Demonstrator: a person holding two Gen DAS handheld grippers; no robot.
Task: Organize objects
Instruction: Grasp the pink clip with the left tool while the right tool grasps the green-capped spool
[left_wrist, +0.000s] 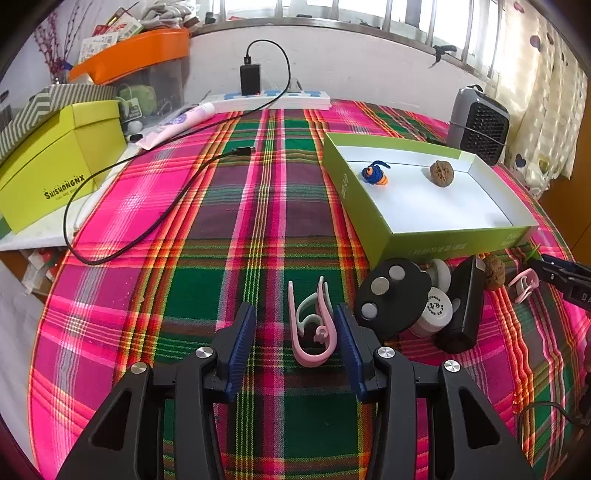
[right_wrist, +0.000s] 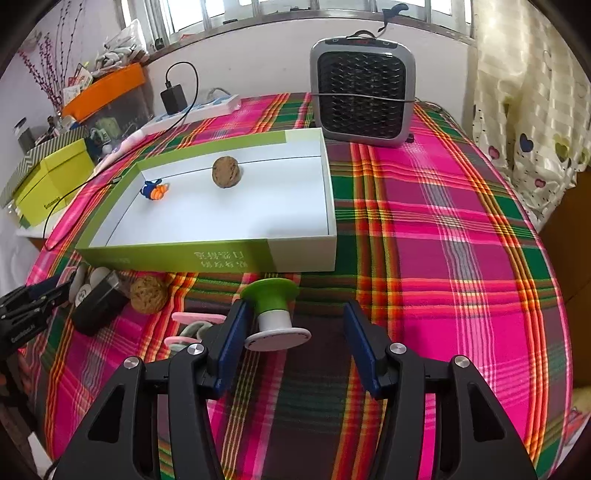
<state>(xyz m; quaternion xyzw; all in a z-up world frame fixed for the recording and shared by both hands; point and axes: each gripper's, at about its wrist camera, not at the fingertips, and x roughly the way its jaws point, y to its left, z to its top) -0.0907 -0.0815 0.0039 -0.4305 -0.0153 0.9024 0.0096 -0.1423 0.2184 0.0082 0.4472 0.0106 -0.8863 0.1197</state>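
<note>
Far left on the bench (left_wrist: 207, 236), a shut yellow box (left_wrist: 55, 173) sits beside an orange-lidded bin (left_wrist: 140, 66) piled with packets. Your left gripper (left_wrist: 295, 336) is released, its jaws either side of a pink clip (left_wrist: 312, 332) on the cloth; the right pad looks just beside it. Right of that lie a black disc (left_wrist: 391, 295), white jars (left_wrist: 436, 306), a black block (left_wrist: 463, 306) and a walnut (right_wrist: 147, 295). The green tray (right_wrist: 177, 254) holds a blue-orange toy (right_wrist: 155, 189) and a second walnut (right_wrist: 227, 172), well apart. Your right gripper (right_wrist: 295, 339) is released around a green-capped spool (right_wrist: 275, 314), which touches the left pad only. A heater (right_wrist: 364, 94) stands behind.
</note>
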